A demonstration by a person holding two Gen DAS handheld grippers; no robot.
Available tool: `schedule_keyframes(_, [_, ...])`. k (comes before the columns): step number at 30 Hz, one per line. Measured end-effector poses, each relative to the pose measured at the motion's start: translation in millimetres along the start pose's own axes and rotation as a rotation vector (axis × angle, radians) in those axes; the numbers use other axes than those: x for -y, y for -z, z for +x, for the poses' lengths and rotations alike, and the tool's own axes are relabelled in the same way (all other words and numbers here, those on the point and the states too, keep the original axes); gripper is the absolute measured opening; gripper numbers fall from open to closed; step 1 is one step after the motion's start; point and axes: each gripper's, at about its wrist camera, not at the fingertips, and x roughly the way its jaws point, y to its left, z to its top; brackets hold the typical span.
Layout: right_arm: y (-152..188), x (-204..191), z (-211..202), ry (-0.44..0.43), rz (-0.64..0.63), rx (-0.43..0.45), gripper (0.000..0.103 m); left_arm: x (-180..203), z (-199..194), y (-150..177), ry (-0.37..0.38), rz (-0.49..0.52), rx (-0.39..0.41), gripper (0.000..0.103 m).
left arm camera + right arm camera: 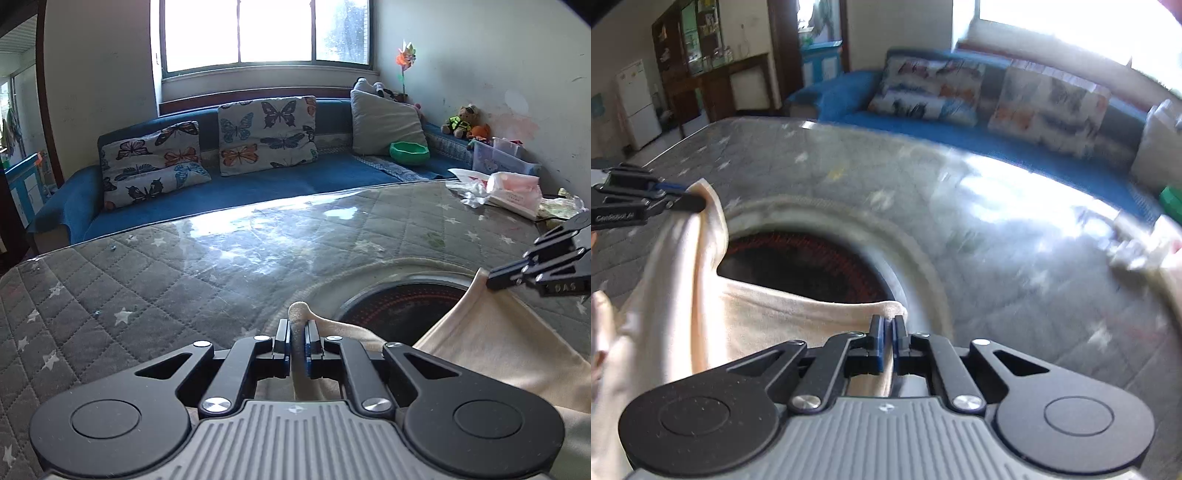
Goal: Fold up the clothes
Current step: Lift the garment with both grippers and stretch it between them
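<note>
A cream garment (491, 354) hangs stretched between my two grippers above the table. My left gripper (297, 326) is shut on one corner of the cloth, which bulges out above its tips. My right gripper (888, 321) is shut on another corner of the same garment (783, 325). The right gripper also shows at the right edge of the left wrist view (495, 282), pinching the cloth's upper edge. The left gripper shows at the left edge of the right wrist view (698, 201), holding the cloth that drapes down from it.
The table (184, 280) has a grey quilted star-pattern cover under a glossy sheet, with a round dark burner (399, 306) set in it. Plastic bags (498, 188) lie at its far right. A blue sofa (240, 181) with butterfly cushions stands behind, under a window.
</note>
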Motion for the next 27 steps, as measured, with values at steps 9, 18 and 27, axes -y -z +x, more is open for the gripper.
schedule_keyframes(9, [-28.8, 21.1, 28.0, 0.171, -0.004, 0.054, 0.003, -20.6, 45.6, -19.0, -0.059, -0.032, -0.018, 0.008])
schedule_keyframes(18, [-23.5, 41.6, 28.0, 0.212, 0.034, 0.044, 0.009, -31.8, 58.3, -18.1, -0.126, -0.092, -0.038, 0.028])
schedule_keyframes(27, [20.5, 3.7, -77.5, -0.018, -0.011, 0.048, 0.028, -19.6, -11.8, -1.7, -0.11, -0.141, 0.022, 0.042])
